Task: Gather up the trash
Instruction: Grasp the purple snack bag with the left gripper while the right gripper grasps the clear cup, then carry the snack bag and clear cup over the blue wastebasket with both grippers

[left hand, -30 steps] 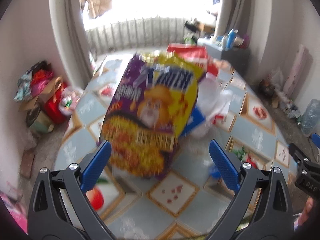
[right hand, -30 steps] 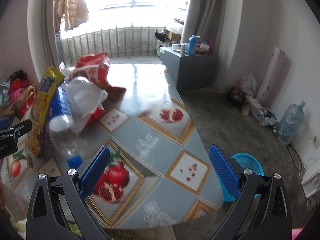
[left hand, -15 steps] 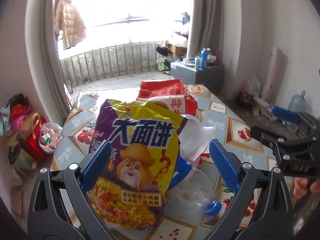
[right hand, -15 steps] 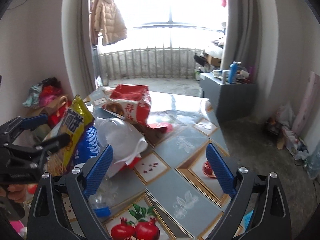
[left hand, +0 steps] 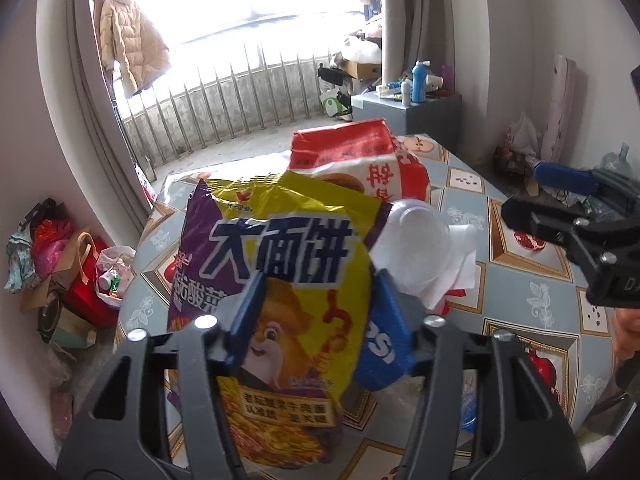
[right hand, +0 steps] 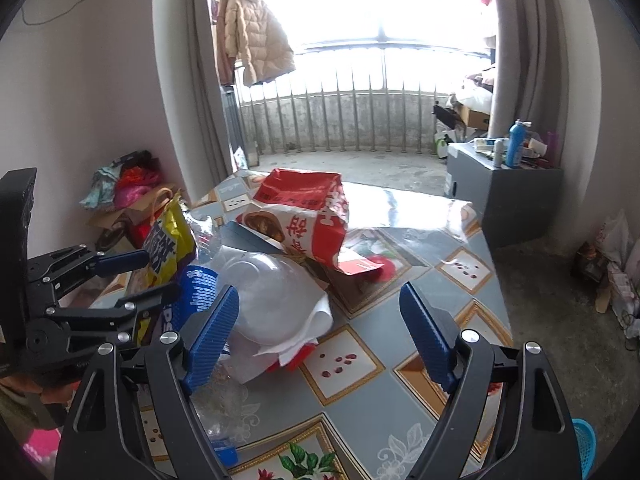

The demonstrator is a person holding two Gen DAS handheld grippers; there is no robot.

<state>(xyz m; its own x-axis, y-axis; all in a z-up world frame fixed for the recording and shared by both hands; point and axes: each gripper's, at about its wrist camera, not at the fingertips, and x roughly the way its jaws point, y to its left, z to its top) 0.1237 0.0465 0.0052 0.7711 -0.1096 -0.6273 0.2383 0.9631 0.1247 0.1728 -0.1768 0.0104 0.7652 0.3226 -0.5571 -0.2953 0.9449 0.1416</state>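
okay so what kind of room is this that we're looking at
Probably a lived-in room of a home that opens onto a balcony. A padded coat hangs by the railed balcony, a table with a fruit-pattern cloth holds snack wrappers, and bags of clothes are piled against the wall.

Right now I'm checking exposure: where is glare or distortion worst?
Left wrist view: the bright window is blown out, its railing curved by the fisheye. Right wrist view: the window is blown out too, with glare on the glossy patterned table.
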